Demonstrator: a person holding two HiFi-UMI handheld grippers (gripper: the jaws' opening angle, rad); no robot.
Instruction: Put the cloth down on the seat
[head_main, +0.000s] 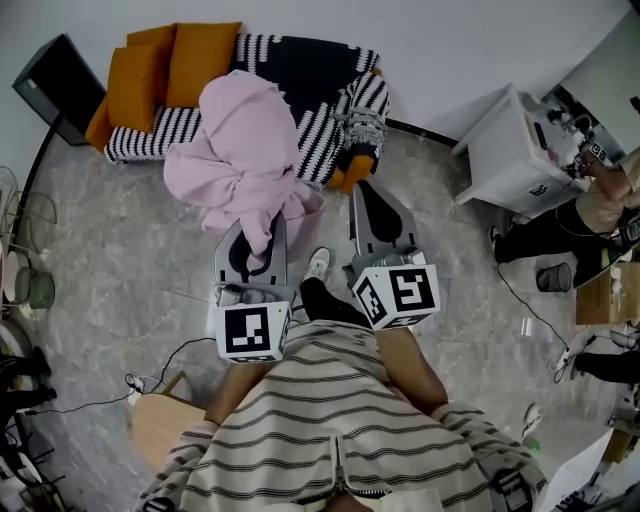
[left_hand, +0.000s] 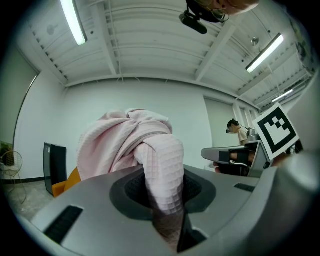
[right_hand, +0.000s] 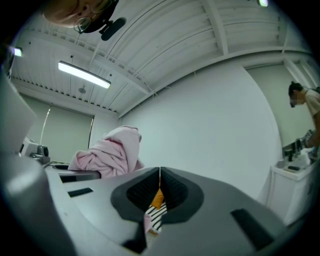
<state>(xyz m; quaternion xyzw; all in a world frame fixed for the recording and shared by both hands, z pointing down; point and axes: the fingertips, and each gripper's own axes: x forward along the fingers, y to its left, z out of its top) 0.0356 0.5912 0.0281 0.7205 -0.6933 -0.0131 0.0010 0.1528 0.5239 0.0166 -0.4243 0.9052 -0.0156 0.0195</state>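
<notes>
Nothing readable here tbh, no words, brands or numbers. Only black-and-white square marker patterns on the left cube (head_main: 252, 331) and right cube (head_main: 396, 295), not actual text.

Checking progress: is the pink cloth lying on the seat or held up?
Held up: a fold of the pink cloth sits pinched in the left gripper's jaws, the rest bunched above them.

The person wears a cream shirt (head_main: 330, 440) with thin dark stripes, low in the frame, dark trousers (head_main: 325, 300) and a white shoe (head_main: 318, 264) at centre. The left gripper (head_main: 270, 232) and right gripper (head_main: 369, 190) are grey tapering shells with black insets — each carries a white cube (head_main: 252, 330) printed with black square markers.
</notes>
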